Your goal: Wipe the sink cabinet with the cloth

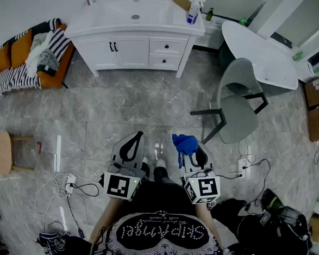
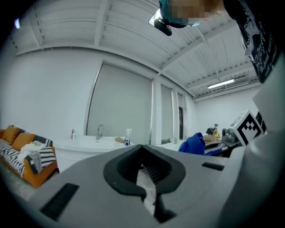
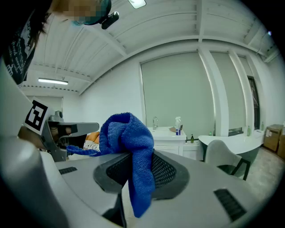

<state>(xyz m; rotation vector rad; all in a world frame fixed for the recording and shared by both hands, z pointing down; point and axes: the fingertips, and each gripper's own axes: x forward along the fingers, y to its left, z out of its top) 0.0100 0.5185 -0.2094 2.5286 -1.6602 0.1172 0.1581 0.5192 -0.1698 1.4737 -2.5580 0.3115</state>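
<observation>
**Head view: cloth gripped, cabinet still across the floor**

We have the blue cloth (image 3: pixel 129 147) pinched in the right gripper (image 1: pixel 195 153). Its jaws are clamped on a fold, with one bunch piled above them and a tail hanging down between them. The left gripper (image 1: pixel 132 145) carries nothing; its jaws are pressed together at the tips, and only floor shows through the gap behind them. We hold both low in front of us, side by side and pointing ahead.

The white sink cabinet (image 1: pixel 138 46) stands against the far wall, well apart from us, so we judge that wiping has not begun and a walk comes first.

Several things could go wrong from here:
- Only a narrow fold seems to be held. Pressing and dragging it across a door could pull it free, or the loose tail could catch on a handle.
- A spray bottle (image 1: pixel 193 12) stands near the right end of the counter, and a wide sweep there could knock it over.
- A grey chair (image 1: pixel 237 102) sits to the right of our path and could catch the right gripper if we drift that way.
- Cables (image 1: pixel 79 187) trail over the floor by our feet on both sides and could trip us as we step off.
</observation>
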